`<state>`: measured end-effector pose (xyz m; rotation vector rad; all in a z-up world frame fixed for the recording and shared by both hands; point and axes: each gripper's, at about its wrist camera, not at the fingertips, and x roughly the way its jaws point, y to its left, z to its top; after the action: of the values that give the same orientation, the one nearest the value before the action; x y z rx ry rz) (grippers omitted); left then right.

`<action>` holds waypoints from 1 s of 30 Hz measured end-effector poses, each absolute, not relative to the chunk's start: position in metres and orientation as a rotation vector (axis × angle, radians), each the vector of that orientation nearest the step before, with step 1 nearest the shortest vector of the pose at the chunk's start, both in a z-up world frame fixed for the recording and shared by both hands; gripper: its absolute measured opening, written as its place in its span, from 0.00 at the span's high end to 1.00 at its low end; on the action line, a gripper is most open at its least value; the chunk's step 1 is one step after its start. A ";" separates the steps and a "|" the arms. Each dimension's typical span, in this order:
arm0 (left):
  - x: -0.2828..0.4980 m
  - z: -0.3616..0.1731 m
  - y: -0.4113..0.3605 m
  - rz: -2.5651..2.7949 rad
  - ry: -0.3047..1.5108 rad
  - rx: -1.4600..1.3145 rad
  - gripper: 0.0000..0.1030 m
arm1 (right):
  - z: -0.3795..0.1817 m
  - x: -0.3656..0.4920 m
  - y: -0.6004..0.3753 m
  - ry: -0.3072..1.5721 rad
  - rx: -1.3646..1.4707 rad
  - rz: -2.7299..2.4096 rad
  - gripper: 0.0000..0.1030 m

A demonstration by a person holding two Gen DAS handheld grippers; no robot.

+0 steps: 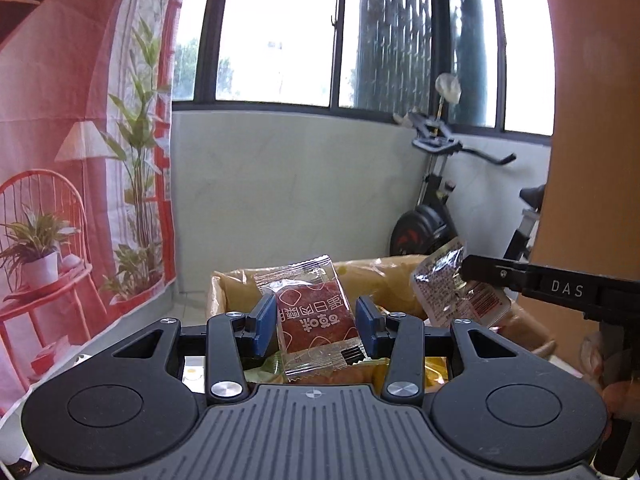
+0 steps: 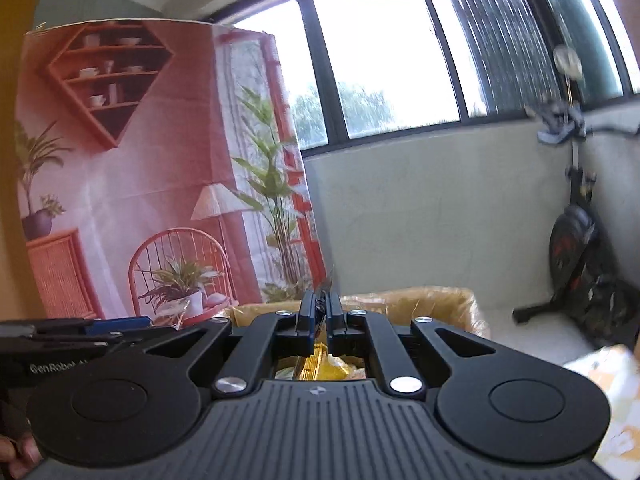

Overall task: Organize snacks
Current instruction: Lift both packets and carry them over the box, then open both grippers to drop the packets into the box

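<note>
My left gripper [image 1: 316,320] stands over a cardboard box [image 1: 224,284]; a red snack packet in clear wrap [image 1: 316,316] sits upright between its blue pads, which stand apart from the packet's sides. My right gripper [image 2: 321,312] is shut on a thin packet edge [image 2: 320,306]. In the left wrist view the right gripper's finger [image 1: 520,276] pinches a clear-and-red snack packet [image 1: 452,288] above the box's right side. Yellow packets [image 2: 324,366] lie in the box below.
The cardboard box rim [image 2: 460,300] lies ahead of both grippers. A printed red backdrop [image 1: 60,160] hangs at left. An exercise bike [image 1: 440,200] stands by the window wall at right. An orange panel [image 1: 592,120] rises at far right.
</note>
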<state>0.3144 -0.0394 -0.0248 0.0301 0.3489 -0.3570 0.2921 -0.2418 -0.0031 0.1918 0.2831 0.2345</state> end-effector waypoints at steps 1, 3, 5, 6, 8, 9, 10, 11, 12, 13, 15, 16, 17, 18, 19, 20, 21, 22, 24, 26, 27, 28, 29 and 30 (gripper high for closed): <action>0.319 -0.025 -0.040 -0.354 0.357 0.036 0.56 | -0.006 0.298 -0.244 0.299 0.205 0.230 0.95; 0.326 -0.028 -0.040 -0.347 0.374 0.044 0.56 | -0.013 0.310 -0.249 0.333 0.223 0.221 0.95; 0.332 -0.031 -0.041 -0.344 0.399 0.044 0.56 | -0.020 0.317 -0.254 0.368 0.233 0.212 0.95; 0.335 -0.033 -0.041 -0.342 0.412 0.042 0.56 | -0.023 0.320 -0.254 0.386 0.233 0.208 0.94; 0.338 -0.035 -0.038 -0.339 0.434 0.039 0.55 | -0.028 0.322 -0.256 0.415 0.216 0.187 0.94; 0.339 -0.037 -0.038 -0.338 0.443 0.041 0.55 | -0.028 0.322 -0.256 0.424 0.204 0.174 0.94; 0.341 -0.037 -0.035 -0.338 0.453 0.043 0.55 | -0.029 0.321 -0.257 0.431 0.197 0.163 0.94; 0.342 -0.038 -0.034 -0.337 0.465 0.044 0.54 | -0.029 0.320 -0.258 0.436 0.196 0.157 0.91; 0.342 -0.038 -0.033 -0.336 0.475 0.043 0.53 | -0.028 0.318 -0.259 0.439 0.193 0.148 0.90; 0.343 -0.038 -0.032 -0.334 0.481 0.044 0.50 | -0.027 0.317 -0.258 0.440 0.184 0.135 0.90; 0.341 -0.036 -0.030 -0.327 0.476 0.049 0.45 | -0.024 0.312 -0.256 0.439 0.154 0.124 0.86; 0.338 -0.035 -0.029 -0.323 0.473 0.051 0.41 | -0.022 0.311 -0.254 0.438 0.140 0.122 0.82; 0.337 -0.033 -0.031 -0.319 0.472 0.053 0.38 | -0.021 0.309 -0.251 0.439 0.124 0.115 0.76; 0.335 -0.032 -0.031 -0.317 0.471 0.052 0.36 | -0.019 0.308 -0.249 0.438 0.111 0.111 0.75; 0.334 -0.030 -0.030 -0.314 0.471 0.051 0.33 | -0.017 0.306 -0.248 0.438 0.101 0.110 0.75; 0.334 -0.028 -0.030 -0.310 0.471 0.049 0.31 | -0.016 0.304 -0.247 0.439 0.093 0.108 0.71; 0.332 -0.027 -0.029 -0.307 0.471 0.047 0.29 | -0.015 0.303 -0.246 0.442 0.086 0.105 0.64; 0.331 -0.026 -0.027 -0.305 0.471 0.043 0.26 | -0.013 0.300 -0.245 0.442 0.078 0.102 0.60; 0.328 -0.023 -0.027 -0.304 0.471 0.033 0.21 | -0.010 0.296 -0.243 0.442 0.065 0.098 0.44; 0.323 -0.021 -0.025 -0.299 0.469 0.029 0.15 | -0.008 0.292 -0.242 0.447 0.060 0.099 0.34; 0.321 -0.020 -0.024 -0.295 0.467 0.030 0.14 | -0.007 0.289 -0.242 0.450 0.061 0.099 0.27; 0.319 -0.019 -0.024 -0.290 0.465 0.033 0.12 | -0.007 0.287 -0.242 0.453 0.061 0.098 0.23; 0.317 -0.018 -0.024 -0.286 0.464 0.036 0.10 | -0.006 0.284 -0.241 0.455 0.062 0.095 0.16; 0.315 -0.017 -0.024 -0.283 0.463 0.039 0.09 | -0.005 0.282 -0.241 0.455 0.064 0.093 0.13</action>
<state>0.3147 -0.0237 -0.0173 0.0389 0.4628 -0.2832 0.2819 -0.2411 -0.0052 0.0641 0.4548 0.0926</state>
